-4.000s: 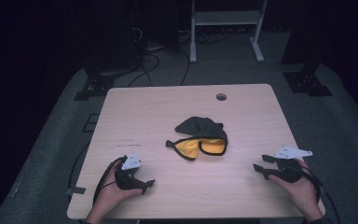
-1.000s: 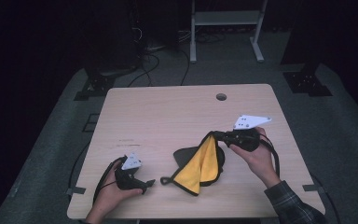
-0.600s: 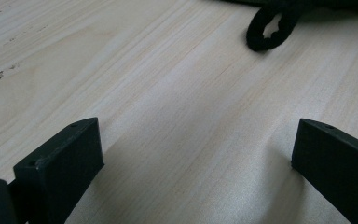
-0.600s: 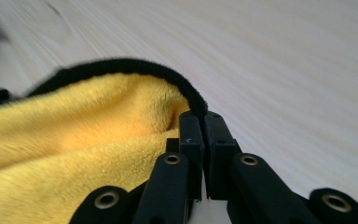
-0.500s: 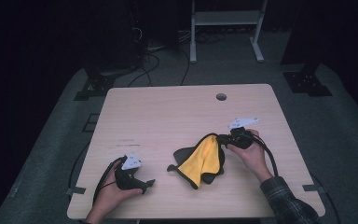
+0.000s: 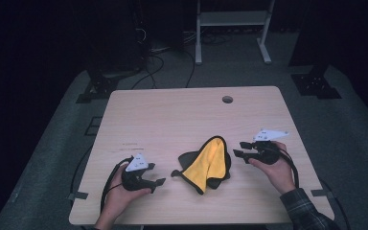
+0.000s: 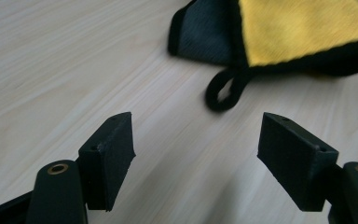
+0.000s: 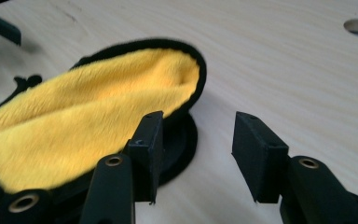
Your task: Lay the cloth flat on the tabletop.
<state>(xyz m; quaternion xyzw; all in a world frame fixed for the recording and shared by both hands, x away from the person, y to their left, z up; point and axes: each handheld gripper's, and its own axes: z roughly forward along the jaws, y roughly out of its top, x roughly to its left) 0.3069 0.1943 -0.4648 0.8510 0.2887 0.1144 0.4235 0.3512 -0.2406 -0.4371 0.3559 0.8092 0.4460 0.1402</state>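
Cloth (image 6: 206, 163), yellow on one face and black on the other with black edging, lies folded in a loose heap on the wooden table (image 6: 172, 115), toward the near edge and between the two grippers. A small black loop (image 7: 220, 89) at one corner rests flat on the wood, facing the left gripper (image 6: 159, 182).

Left gripper: held low by the person's hand, jaws apart with bare table between them, having just been closing somewhat; the loop lies just ahead of them.

Right gripper (image 6: 238, 149): just beside the cloth's far fold, jaws have just been opening, nothing between them, one jaw close against the cloth's edge.

A round cable hole (image 6: 227, 99) sits near the table's far edge. Nothing obstructs either approach.
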